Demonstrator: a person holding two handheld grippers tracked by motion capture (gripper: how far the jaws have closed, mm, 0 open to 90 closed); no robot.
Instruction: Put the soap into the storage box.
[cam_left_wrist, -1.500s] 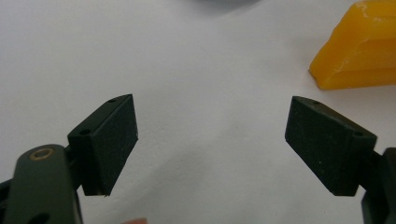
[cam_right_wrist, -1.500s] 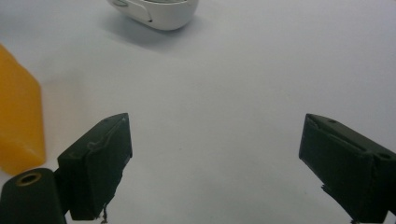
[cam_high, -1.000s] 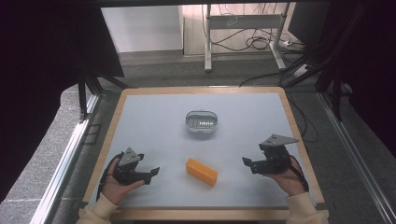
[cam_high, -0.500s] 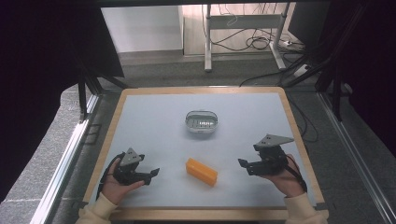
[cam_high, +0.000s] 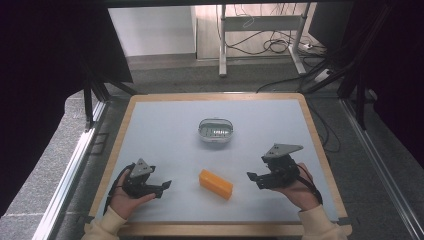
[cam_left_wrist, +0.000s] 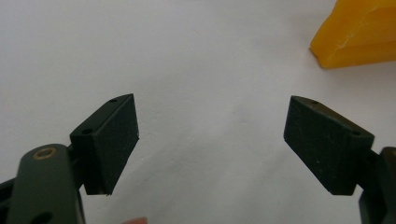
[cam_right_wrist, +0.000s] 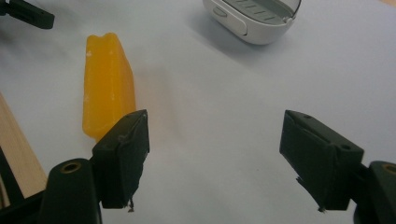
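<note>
You're holding both grippers low over the near part of the pale table (cam_high: 165, 130), and the orange block (cam_high: 216, 183) is lying flat between them, near the front edge, touching neither. Your left gripper (cam_high: 165, 185) is sitting at the near left with its jaws spread wide and nothing between them; in the left gripper view the block (cam_left_wrist: 362, 32) is poking in at the top right corner, cut off by the frame, so you're seeing just one end of it. Your right gripper (cam_high: 252, 179) is pointing left toward the block with its jaws apart but having just been closing, and there's bare table between the pads. In the right gripper view the block (cam_right_wrist: 107, 79) is lying ahead and to the left, its near end partly hidden behind the left jaw. Farther out, mid-table, the white oval container (cam_high: 216, 131) is sitting well apart from the block; from above its inside is glinting and hard to read, and in the right gripper view the container (cam_right_wrist: 254, 18) is cut off at the top edge. Your sleeves are running off the bottom of the high view.
</note>
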